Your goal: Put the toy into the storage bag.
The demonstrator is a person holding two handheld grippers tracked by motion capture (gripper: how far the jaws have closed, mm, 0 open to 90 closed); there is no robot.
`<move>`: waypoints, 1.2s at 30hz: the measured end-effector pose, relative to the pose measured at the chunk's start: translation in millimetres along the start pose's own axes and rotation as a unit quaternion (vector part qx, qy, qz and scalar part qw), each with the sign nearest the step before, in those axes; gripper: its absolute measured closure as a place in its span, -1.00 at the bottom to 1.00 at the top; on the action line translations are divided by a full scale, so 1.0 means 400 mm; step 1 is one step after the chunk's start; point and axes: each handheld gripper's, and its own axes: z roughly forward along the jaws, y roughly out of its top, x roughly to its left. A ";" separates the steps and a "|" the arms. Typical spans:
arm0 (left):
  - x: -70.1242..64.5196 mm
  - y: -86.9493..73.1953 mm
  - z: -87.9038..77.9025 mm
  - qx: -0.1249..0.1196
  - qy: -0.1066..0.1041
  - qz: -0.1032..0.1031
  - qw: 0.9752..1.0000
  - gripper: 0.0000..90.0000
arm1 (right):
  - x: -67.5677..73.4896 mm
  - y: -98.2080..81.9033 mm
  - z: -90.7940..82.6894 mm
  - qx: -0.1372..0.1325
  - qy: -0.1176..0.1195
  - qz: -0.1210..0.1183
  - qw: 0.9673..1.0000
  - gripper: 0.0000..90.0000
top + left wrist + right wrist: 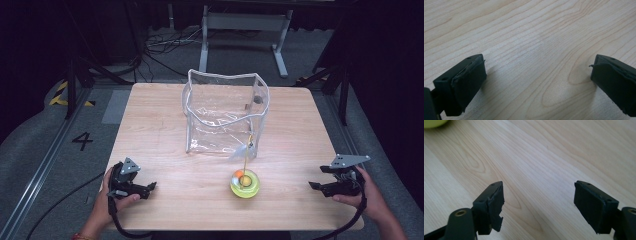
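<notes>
Both hands rest low at the pale wooden worktop's (165,125) near corners, left tongs (150,189) and right tongs (314,186) gaping empty, flanking a yellow-green translucent ball (245,182).

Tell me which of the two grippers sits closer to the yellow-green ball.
The right gripper: the yellow-green ball lies right of the table's middle, and its edge shows in that gripper's own view. The left gripper rests farther off.
</notes>
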 end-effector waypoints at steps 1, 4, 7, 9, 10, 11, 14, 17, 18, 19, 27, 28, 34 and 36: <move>0.000 0.000 0.000 0.000 0.000 0.000 1.000 -0.99 | 0.000 0.000 0.000 0.000 0.000 0.000 1.000 -0.46; 0.000 0.000 0.000 0.000 0.000 0.000 1.000 -0.99 | 0.016 0.044 -0.020 -0.008 0.012 -0.016 1.000 -0.46; 0.000 0.000 0.000 0.000 0.000 0.000 1.000 -0.99 | 0.030 0.075 -0.031 -0.011 0.019 -0.031 0.999 -0.47; 0.000 0.000 0.000 0.000 0.000 0.000 1.000 -0.99 | 0.041 0.095 -0.035 -0.010 0.021 -0.044 0.999 -0.47; 0.000 0.000 0.000 -0.001 0.000 0.000 1.000 -0.99 | 0.046 0.105 -0.036 -0.010 0.024 -0.049 0.998 -0.47; 0.000 0.000 0.000 0.000 0.000 0.000 1.000 -0.99 | 0.054 0.116 -0.036 -0.008 0.025 -0.057 0.998 -0.46; 0.000 0.000 0.000 0.000 0.000 0.000 1.000 -0.99 | 0.072 0.138 -0.034 -0.003 0.030 -0.069 0.997 -0.43; 0.000 0.000 0.000 -0.002 0.000 0.000 1.000 -0.99 | 0.096 0.161 -0.031 0.000 0.035 -0.085 0.996 -0.41; 0.000 0.000 0.000 -0.002 0.000 0.000 1.000 -0.99 | 0.096 0.161 -0.031 0.000 0.035 -0.085 0.996 -0.41; 0.000 0.000 0.001 -0.003 0.000 0.001 1.000 -0.99 | 0.116 0.179 -0.031 0.004 0.043 -0.098 0.994 -0.40; 0.000 -0.001 0.001 -0.003 0.000 0.000 1.000 -0.99 | 0.165 0.245 -0.038 0.019 0.060 -0.140 0.988 -0.37; 0.000 -0.001 0.001 -0.003 0.000 0.000 1.000 -0.99 | 0.171 0.256 -0.039 0.019 0.064 -0.146 0.987 -0.36; 0.000 -0.001 0.001 -0.003 0.000 0.000 1.000 -0.99 | 0.219 0.326 -0.045 0.024 0.082 -0.178 0.980 -0.34; 0.000 -0.001 0.001 -0.003 0.000 0.000 1.000 -0.99 | 0.229 0.344 -0.044 0.026 0.085 -0.183 0.979 -0.34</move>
